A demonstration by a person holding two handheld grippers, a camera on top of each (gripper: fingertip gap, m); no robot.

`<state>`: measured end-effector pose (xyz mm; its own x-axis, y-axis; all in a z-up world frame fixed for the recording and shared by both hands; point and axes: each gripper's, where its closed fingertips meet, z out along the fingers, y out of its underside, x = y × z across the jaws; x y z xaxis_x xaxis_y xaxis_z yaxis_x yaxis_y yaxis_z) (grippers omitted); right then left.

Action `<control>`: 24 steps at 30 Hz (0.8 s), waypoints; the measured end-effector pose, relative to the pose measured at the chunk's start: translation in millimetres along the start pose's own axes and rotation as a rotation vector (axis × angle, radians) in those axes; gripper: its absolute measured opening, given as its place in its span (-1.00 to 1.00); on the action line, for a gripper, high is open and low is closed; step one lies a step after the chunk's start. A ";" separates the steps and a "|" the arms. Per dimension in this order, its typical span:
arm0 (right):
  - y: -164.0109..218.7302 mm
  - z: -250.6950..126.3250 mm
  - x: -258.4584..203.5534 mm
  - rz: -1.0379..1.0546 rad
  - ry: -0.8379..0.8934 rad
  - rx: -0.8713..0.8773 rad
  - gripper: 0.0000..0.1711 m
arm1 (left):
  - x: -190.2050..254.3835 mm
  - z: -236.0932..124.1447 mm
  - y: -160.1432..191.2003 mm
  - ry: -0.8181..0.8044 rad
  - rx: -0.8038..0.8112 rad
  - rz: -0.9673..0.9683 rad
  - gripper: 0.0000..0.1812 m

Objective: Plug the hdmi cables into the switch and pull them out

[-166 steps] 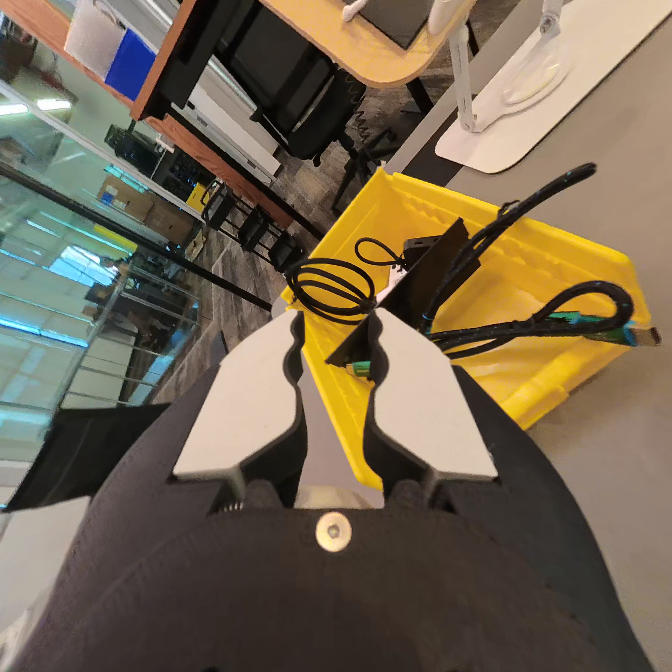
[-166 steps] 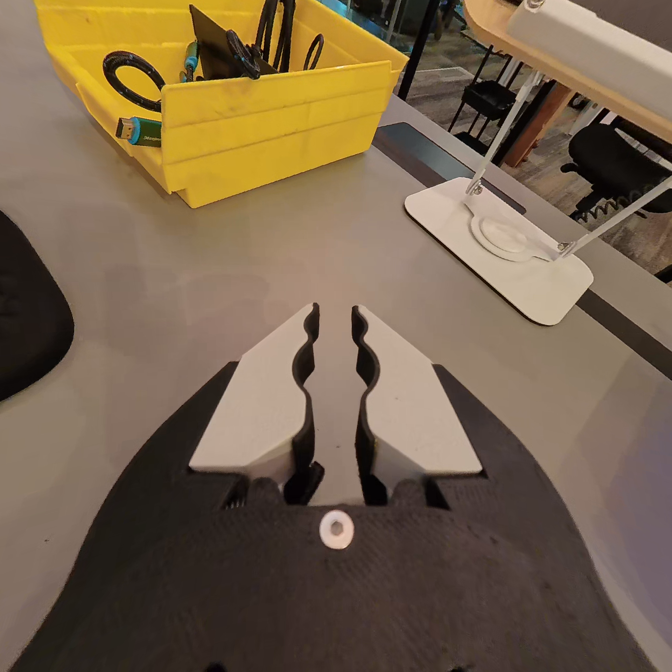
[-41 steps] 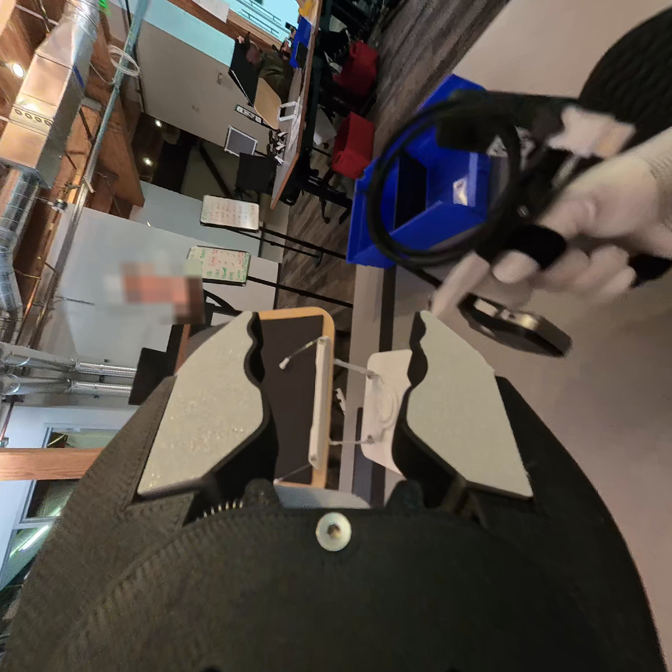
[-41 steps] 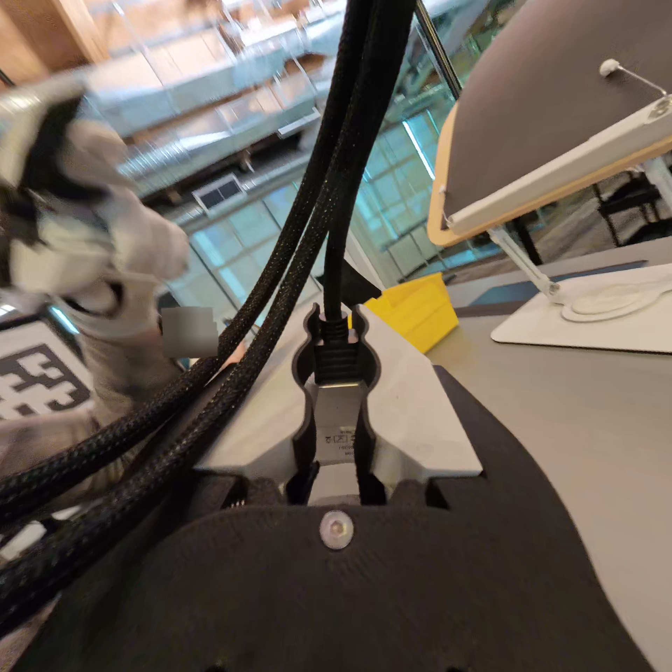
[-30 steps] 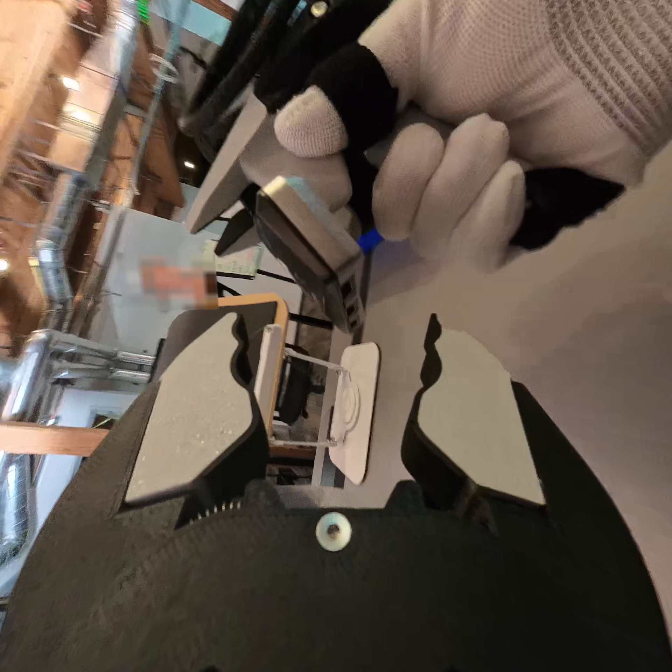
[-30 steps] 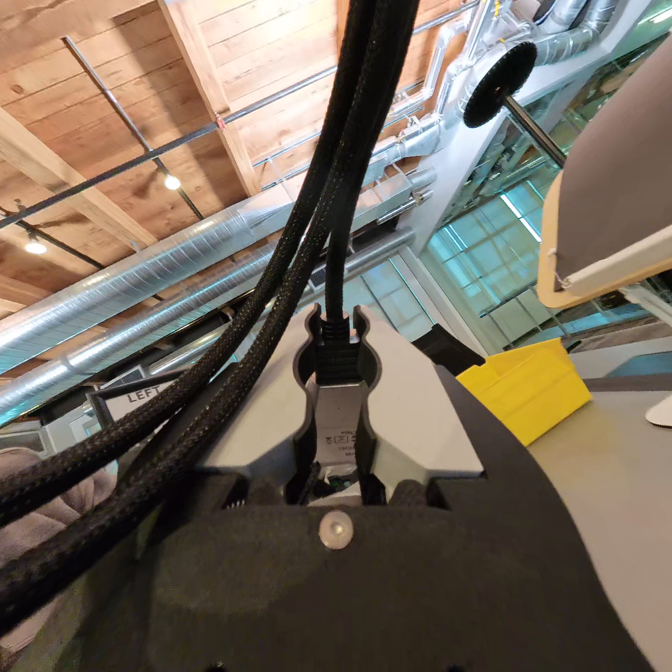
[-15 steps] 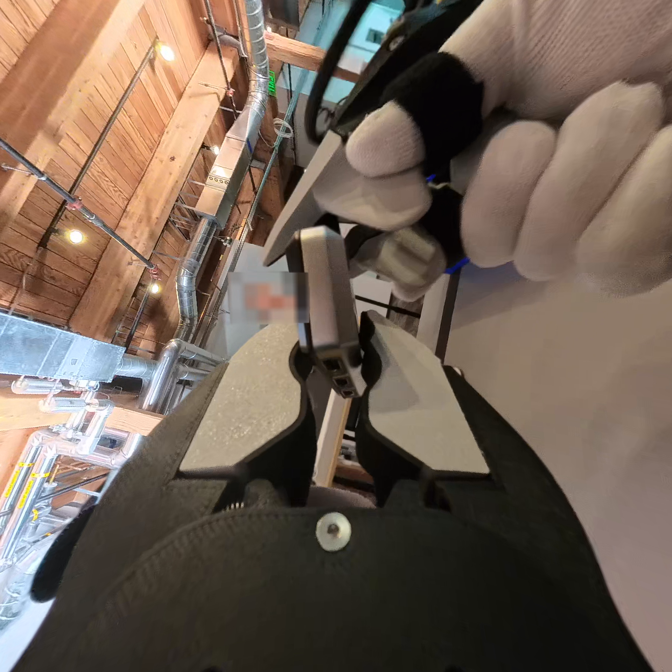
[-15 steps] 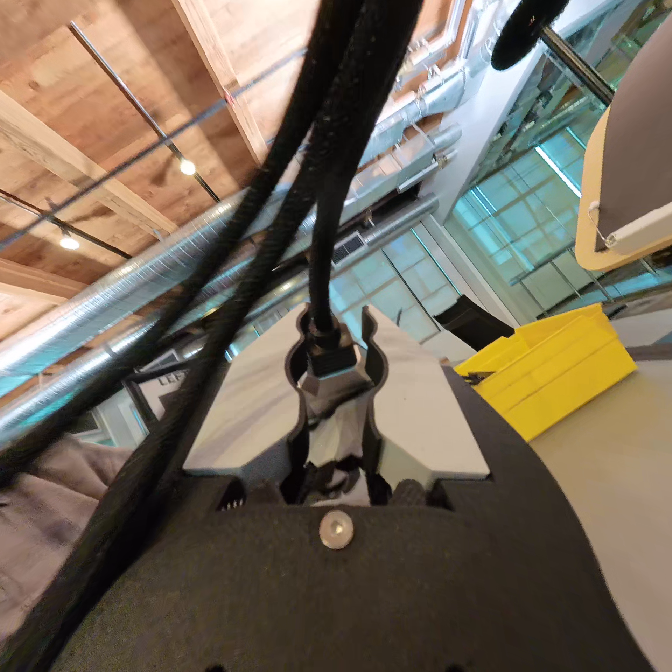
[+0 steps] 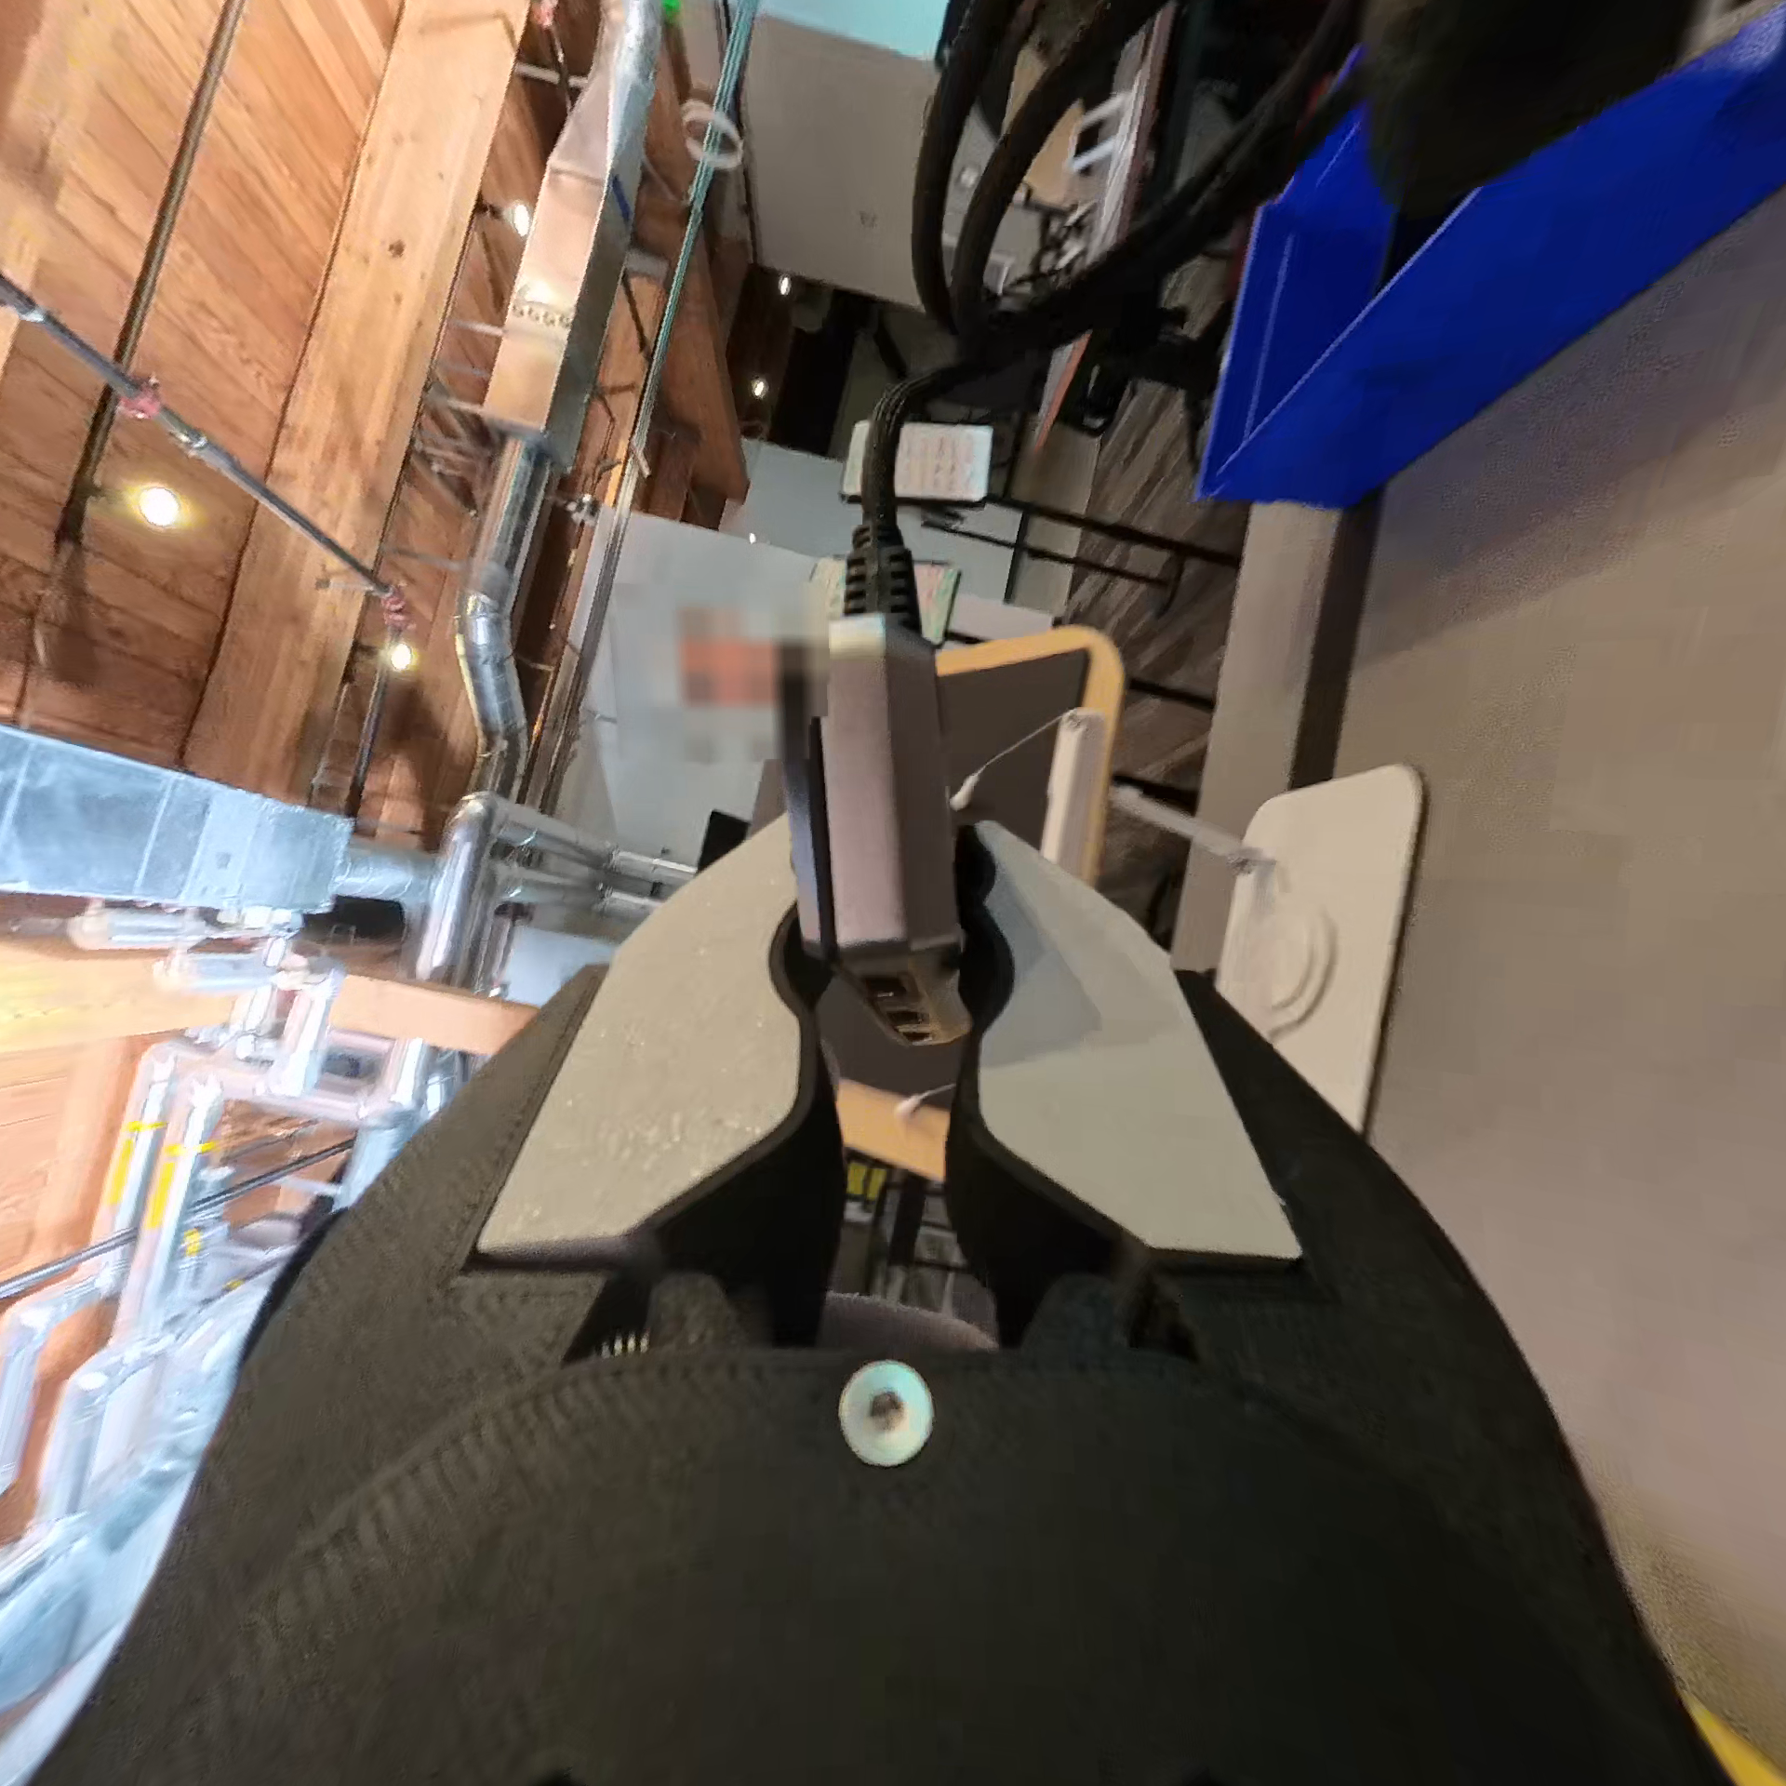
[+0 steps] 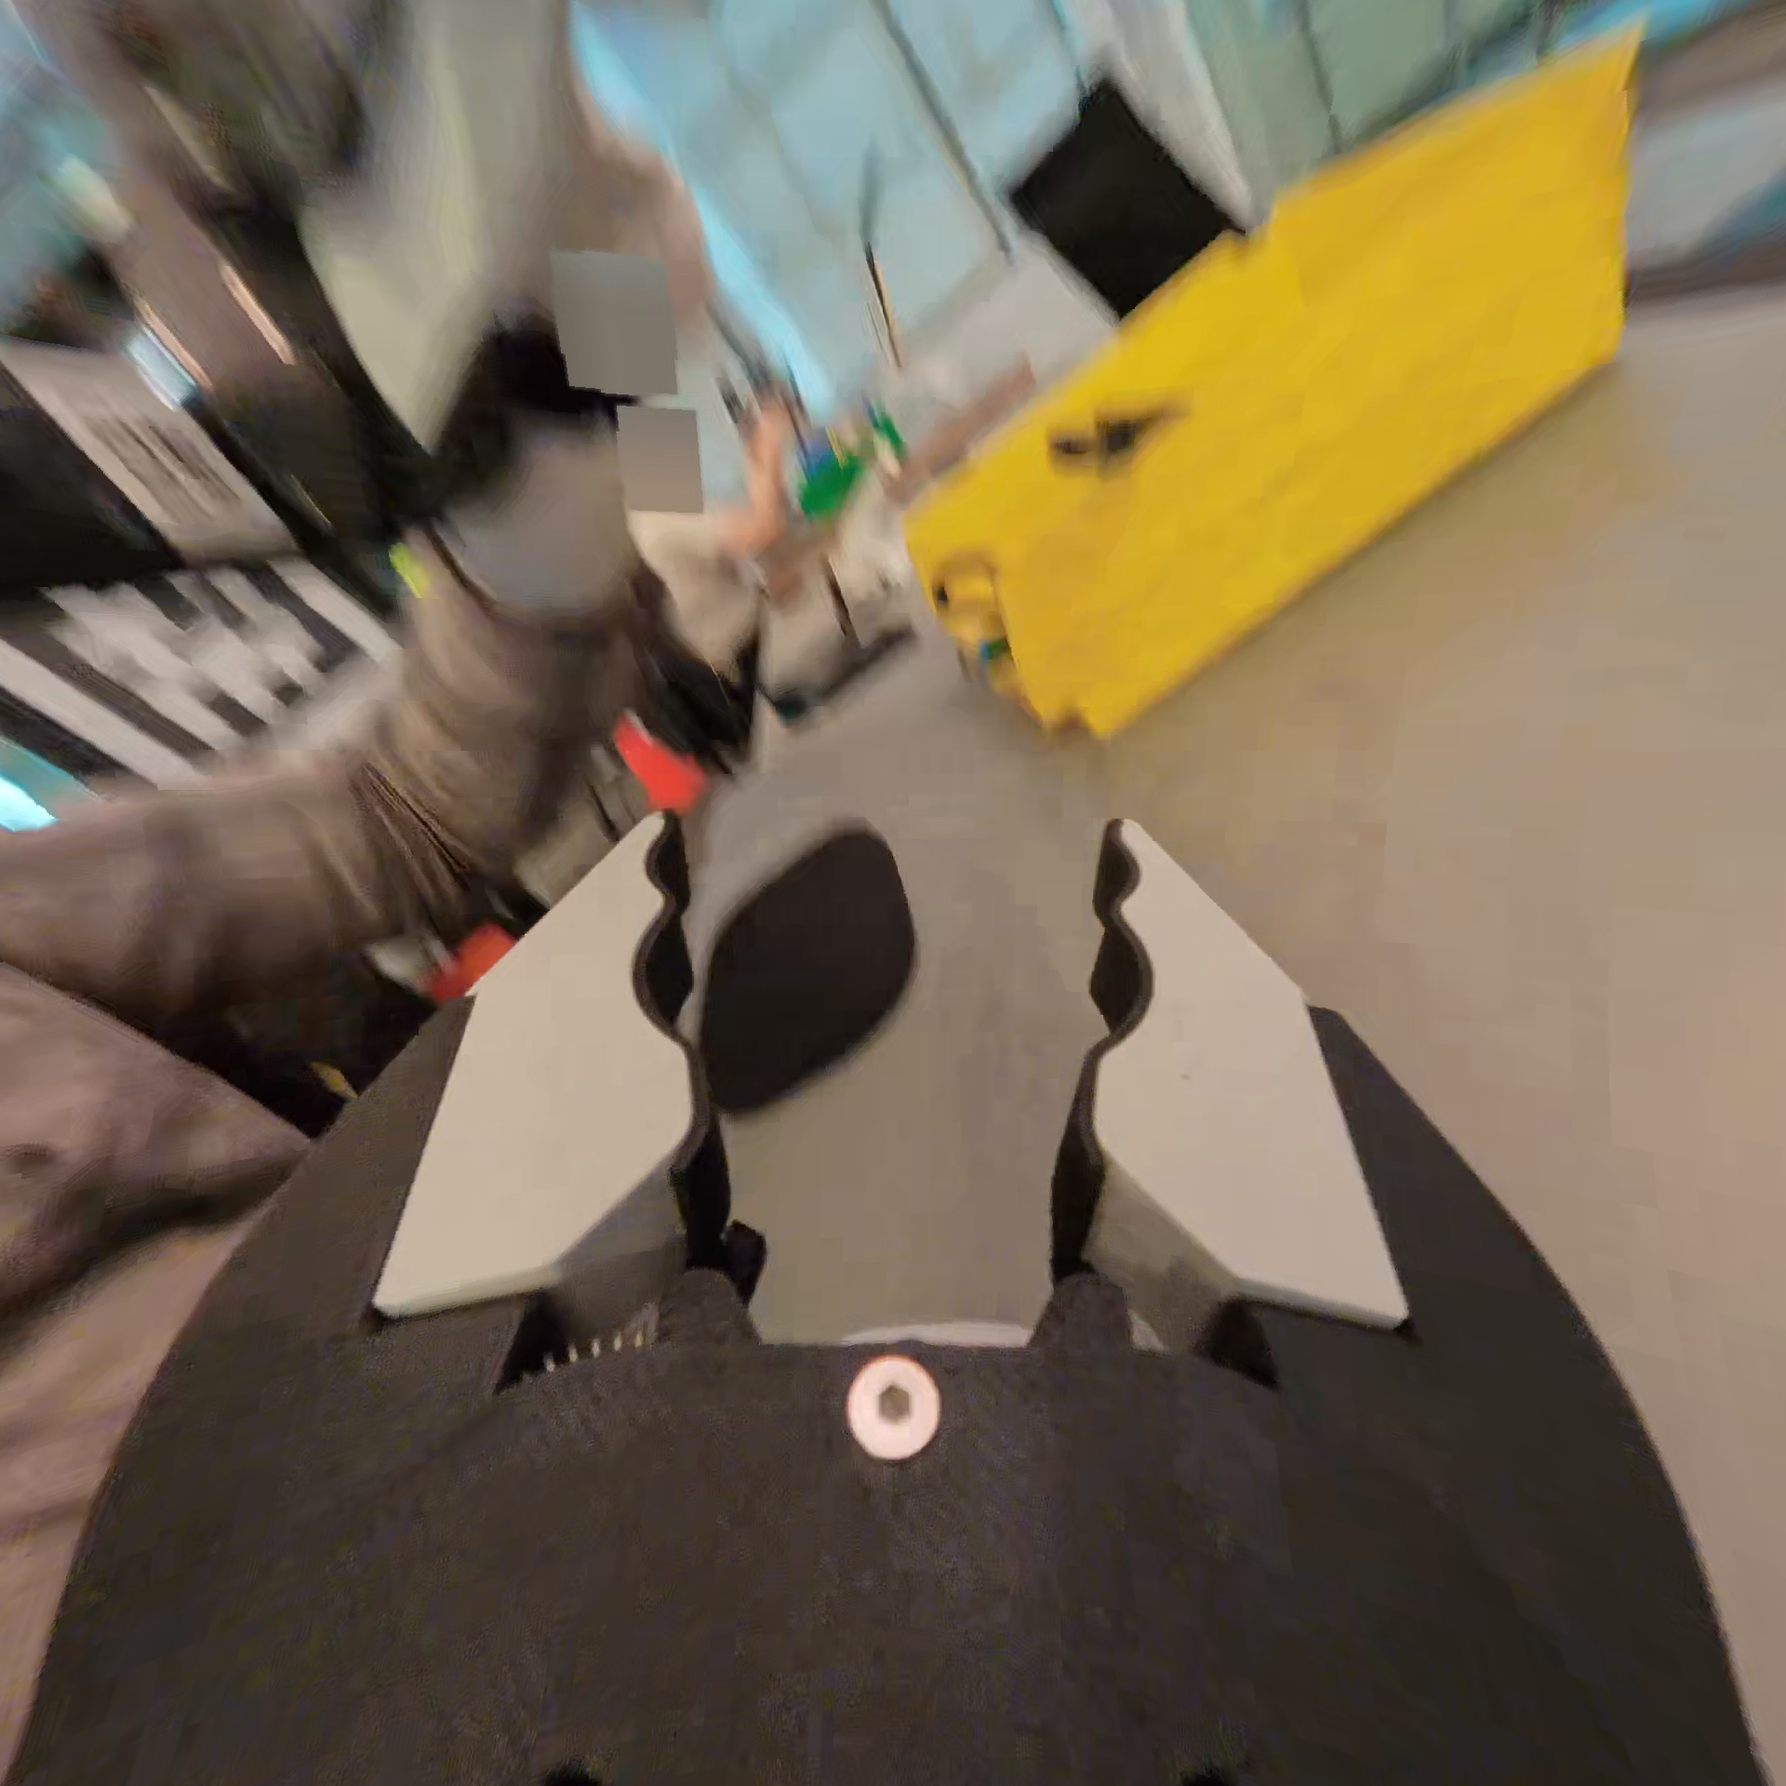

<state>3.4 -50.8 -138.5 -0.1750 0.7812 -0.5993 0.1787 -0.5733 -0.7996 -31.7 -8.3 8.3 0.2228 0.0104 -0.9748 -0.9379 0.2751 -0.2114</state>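
Between the left gripper's (image 9: 889,928) closed tips sat the grey switch (image 9: 884,821), pinched low on its body and standing up toward twelve o'clock, its row of ports (image 9: 908,1010) facing back at the camera. A black cable (image 9: 875,512) ran out of its far end at twelve and swung up to one o'clock, where thick loops (image 9: 976,193) hung in the air. At two o'clock lay a blue bin (image 9: 1450,309), and at three a white stand base (image 9: 1324,928) on the grey table (image 9: 1595,870).

The right gripper (image 10: 894,928) stood wide open and held nothing. Its view was badly blurred. A black pad (image 10: 802,976) showed between the jaws on the table, a grey sleeve (image 10: 338,870) reached in from nine o'clock, and a yellow bin (image 10: 1305,464) sat at one to two.

The grip on the switch looked shallow, so the hanging cable's weight could twist or drag it out of the jaws. Pushing a plug in against so small a hold could tip the switch and miss the port. The loops might also snag as the right gripper reached in for a plug.
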 end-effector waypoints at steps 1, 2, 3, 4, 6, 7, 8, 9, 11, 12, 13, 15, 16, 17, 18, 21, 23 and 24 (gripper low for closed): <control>21.5 5.8 0.5 -0.053 0.027 -0.131 -0.07 | -9.5 -1.2 7.8 -0.020 -0.022 0.030 -0.74; 43.5 9.8 -7.8 -0.109 0.004 -0.260 -0.12 | -17.6 -2.3 15.9 -0.034 -0.046 0.062 -0.74; 61.9 11.8 -18.1 -0.164 -0.026 -0.368 -0.18 | -23.4 -3.1 23.5 -0.037 -0.067 0.081 -0.74; 76.2 12.2 -27.9 -0.225 -0.050 -0.456 -0.22 | -27.2 -3.8 31.2 -0.035 -0.088 0.092 -0.74; 101.8 7.3 -53.7 -0.319 -0.142 -0.618 -0.25 | -26.6 -4.5 46.1 -0.014 -0.128 0.105 -0.74; 111.6 2.7 -66.2 -0.368 -0.189 -0.681 -0.27 | -22.7 -4.8 51.7 0.001 -0.142 0.111 -0.74; 115.4 -0.6 -78.4 -0.432 -0.232 -0.706 -0.29 | -18.2 -5.5 56.2 0.008 -0.153 0.122 -0.74; 110.3 -0.8 -91.0 -0.489 -0.269 -0.677 -0.31 | -13.2 -6.4 59.5 0.011 -0.162 0.135 -0.74; 82.6 -0.9 -122.9 -0.503 -0.367 -0.533 -0.33 | -1.6 -8.8 60.5 0.024 -0.162 0.154 -0.74; 63.8 -2.9 -138.1 -0.509 -0.414 -0.433 -0.34 | 3.4 -10.0 58.8 0.027 -0.156 0.155 -0.74; 40.3 -4.3 -146.4 -0.533 -0.415 -0.310 -0.35 | 8.6 -11.0 56.0 0.035 -0.147 0.155 -0.74; -10.6 -10.5 -145.5 -0.547 -0.330 -0.073 -0.34 | 18.9 -13.1 47.3 0.056 -0.116 0.176 -0.74; -33.0 -17.2 -139.6 -0.547 -0.271 0.026 -0.37 | 25.5 -14.4 40.9 0.076 -0.089 0.192 -0.74; -48.8 -24.8 -132.8 -0.548 -0.220 0.094 -0.39 | 30.8 -15.2 34.8 0.085 -0.073 0.206 -0.74; -59.3 -31.6 -123.7 -0.560 -0.161 0.135 -0.36 | 36.8 -16.0 27.8 0.096 -0.056 0.220 -0.74; -73.6 -46.3 -100.6 -0.584 -0.028 0.190 -0.26 | 54.0 -19.1 1.2 0.129 0.019 0.265 -0.75; -74.5 -49.4 -88.2 -0.610 0.039 0.181 -0.26 | 61.3 -21.7 -18.9 0.136 0.086 0.276 -0.75; -73.9 -50.0 -84.6 -0.624 0.058 0.178 -0.25 | 62.6 -22.2 -26.9 0.130 0.106 0.282 -0.75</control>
<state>53.4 -62.1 -26.8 -0.1408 0.9898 -0.0212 -0.1033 -0.0360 -0.9940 1.5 -36.4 -48.6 -0.0841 -0.0209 -0.9962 -0.9234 0.3773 0.0700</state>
